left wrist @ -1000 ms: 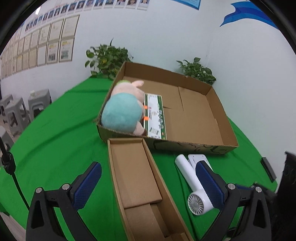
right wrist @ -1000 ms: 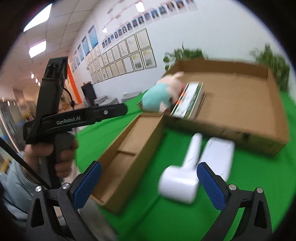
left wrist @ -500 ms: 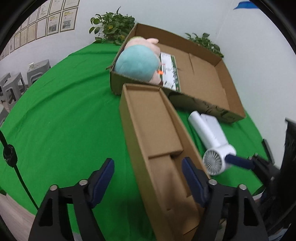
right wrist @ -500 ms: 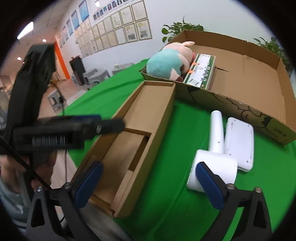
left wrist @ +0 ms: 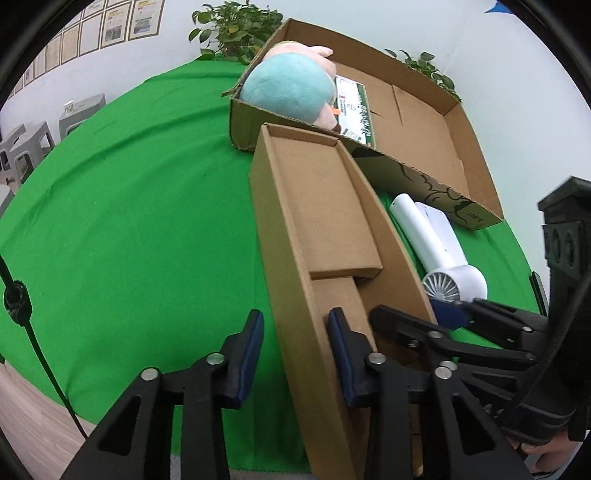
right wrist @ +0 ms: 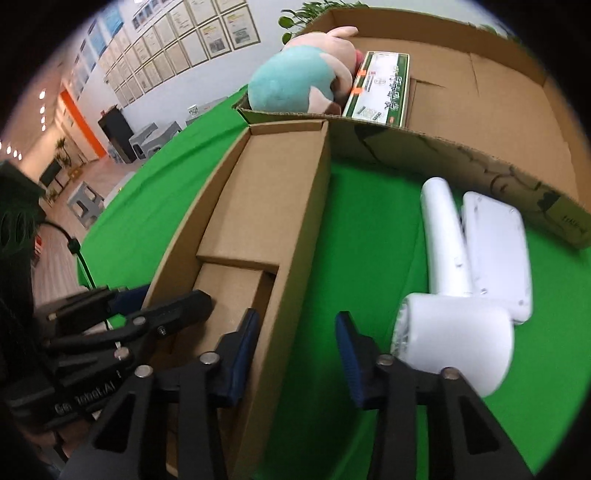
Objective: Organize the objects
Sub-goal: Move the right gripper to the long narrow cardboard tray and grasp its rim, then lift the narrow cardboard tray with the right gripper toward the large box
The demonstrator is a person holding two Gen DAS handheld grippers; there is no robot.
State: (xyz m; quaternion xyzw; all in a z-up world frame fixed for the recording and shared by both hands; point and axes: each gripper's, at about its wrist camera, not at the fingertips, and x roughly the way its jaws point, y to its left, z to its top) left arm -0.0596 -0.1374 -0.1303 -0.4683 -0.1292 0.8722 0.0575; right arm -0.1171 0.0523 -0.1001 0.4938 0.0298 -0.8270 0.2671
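A long narrow cardboard box (left wrist: pixel 325 221) lies on the green cloth, also in the right wrist view (right wrist: pixel 266 206). My left gripper (left wrist: pixel 295 347) straddles its left wall near the near end, jaws partly closed with gaps on both sides. My right gripper (right wrist: pixel 295 350) straddles its right wall the same way, not pinching. A white hair dryer (right wrist: pixel 450 280) and a white flat case (right wrist: pixel 495 251) lie right of the box. A big open cardboard box (left wrist: pixel 454 125) holds a teal and pink plush toy (left wrist: pixel 291 88) and a green-edged packet (left wrist: pixel 354 110).
The green cloth (left wrist: pixel 129 221) covers a round table with its edge near me. Potted plants (left wrist: pixel 236 29) stand behind the big box by the wall. Grey stools (left wrist: pixel 22 147) stand to the left off the table.
Both grippers came down and forward onto the near end of the long box, one over each side wall, and their jaws have narrowed.
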